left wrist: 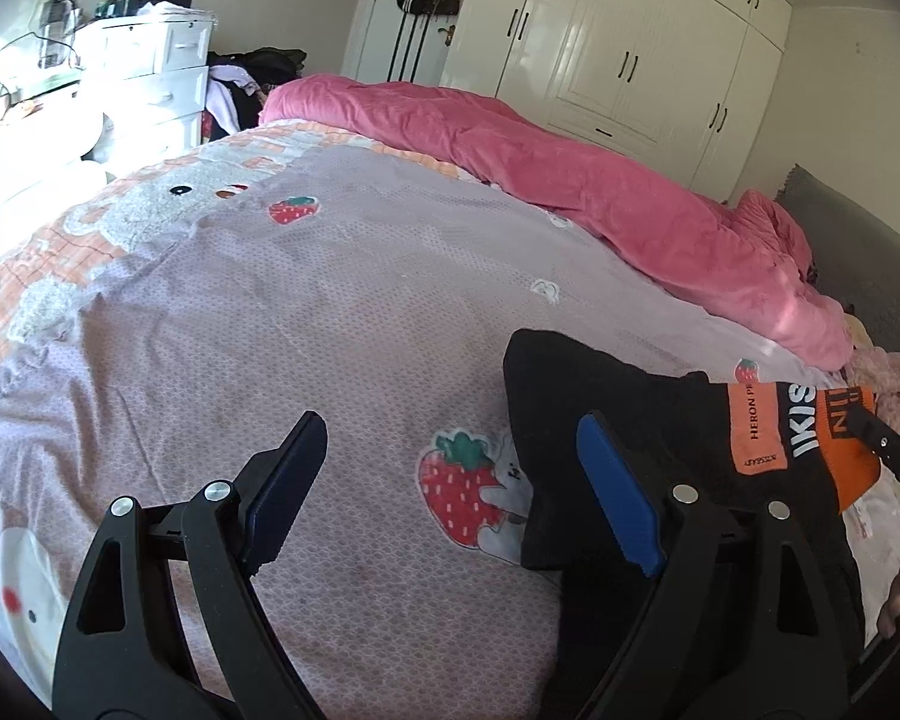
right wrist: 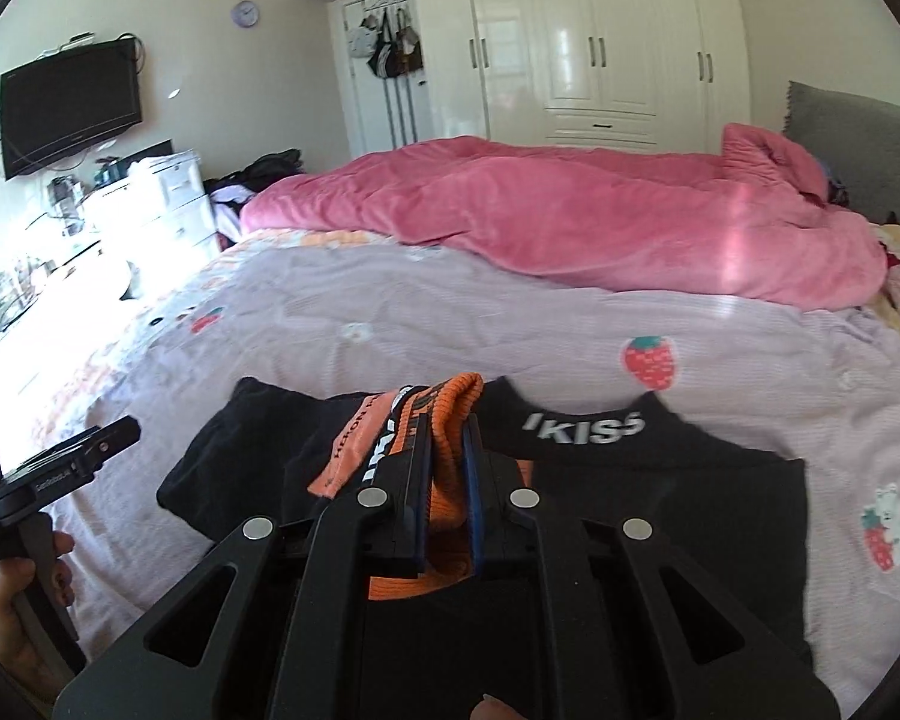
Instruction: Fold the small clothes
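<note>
A small black garment (right wrist: 642, 516) with white "KISS" lettering and an orange knit band (right wrist: 450, 420) lies on the lilac strawberry-print bedsheet (right wrist: 510, 324). My right gripper (right wrist: 447, 438) is shut on the orange band, lifting it over the black cloth. In the left wrist view the garment (left wrist: 660, 420) lies at the right, its left edge between the fingers. My left gripper (left wrist: 450, 450) is open and empty just above the sheet (left wrist: 270, 330); its right finger (left wrist: 612, 492) is over the garment's edge. The right gripper (left wrist: 888, 444) shows there at the far right.
A rumpled pink duvet (right wrist: 600, 222) lies across the far side of the bed. A grey headboard (right wrist: 858, 132) is at the right. White drawers (left wrist: 156, 78) and a cluttered desk stand left of the bed, white wardrobes (right wrist: 588, 42) behind.
</note>
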{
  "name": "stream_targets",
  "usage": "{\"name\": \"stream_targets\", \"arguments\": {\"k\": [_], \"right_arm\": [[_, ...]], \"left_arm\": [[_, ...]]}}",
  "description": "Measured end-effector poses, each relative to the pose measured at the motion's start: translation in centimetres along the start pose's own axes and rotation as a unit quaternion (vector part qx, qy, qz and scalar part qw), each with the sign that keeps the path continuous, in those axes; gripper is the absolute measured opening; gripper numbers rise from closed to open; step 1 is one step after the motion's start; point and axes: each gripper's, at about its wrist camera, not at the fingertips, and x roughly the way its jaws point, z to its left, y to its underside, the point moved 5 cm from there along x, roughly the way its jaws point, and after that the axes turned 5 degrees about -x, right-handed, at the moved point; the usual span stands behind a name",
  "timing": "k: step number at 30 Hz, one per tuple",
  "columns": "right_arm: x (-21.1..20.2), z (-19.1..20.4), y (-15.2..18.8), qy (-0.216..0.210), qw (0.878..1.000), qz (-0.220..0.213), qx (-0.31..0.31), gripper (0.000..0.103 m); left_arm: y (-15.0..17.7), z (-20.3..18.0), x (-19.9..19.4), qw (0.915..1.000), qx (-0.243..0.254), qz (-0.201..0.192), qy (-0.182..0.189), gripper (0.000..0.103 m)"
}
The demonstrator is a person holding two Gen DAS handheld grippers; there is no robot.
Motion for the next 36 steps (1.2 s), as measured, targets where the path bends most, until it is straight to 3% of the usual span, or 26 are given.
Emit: {"name": "stream_targets", "arguments": {"k": [4,7,15,21,25,30,33,36], "right_arm": [[-0.7,-2.9,0.4,0.025,1.000,-0.005,0.007,0.008],[-0.9,-5.0,1.0,0.044,0.999,-0.004,0.012,0.008],[-1.2,-8.0,3.1,0.058,0.998,0.001,0.035,0.007],[-0.9,-9.5,4.4,0.071,0.997,0.003,0.044,0.007],[-0.4,-10.4,5.1,0.082,0.995,0.012,0.046,0.007],[-0.1,-11.7,5.6,0.118,0.992,0.015,0.045,0.007],[-0.3,-13.2,6.4,0.153,0.987,0.026,0.051,0.008],[-0.6,-14.9,7.5,0.148,0.984,0.042,0.088,0.009]], "left_arm": [[0.7,-0.9,0.7,0.9998,0.006,0.012,0.015,0.078],[1.3,-1.7,1.5,0.9978,-0.011,0.033,0.056,0.078],[2.4,-6.7,2.0,0.9935,0.055,0.046,0.088,0.078],[4.1,-12.6,4.5,0.9825,0.112,0.086,0.121,0.067],[5.8,-14.7,6.6,0.9757,0.142,0.111,0.125,0.064],[7.5,-14.2,8.8,0.9730,0.150,0.145,0.099,0.064],[7.8,-14.0,9.1,0.9728,0.150,0.147,0.098,0.064],[7.9,-13.9,9.1,0.9728,0.152,0.145,0.098,0.064]]}}
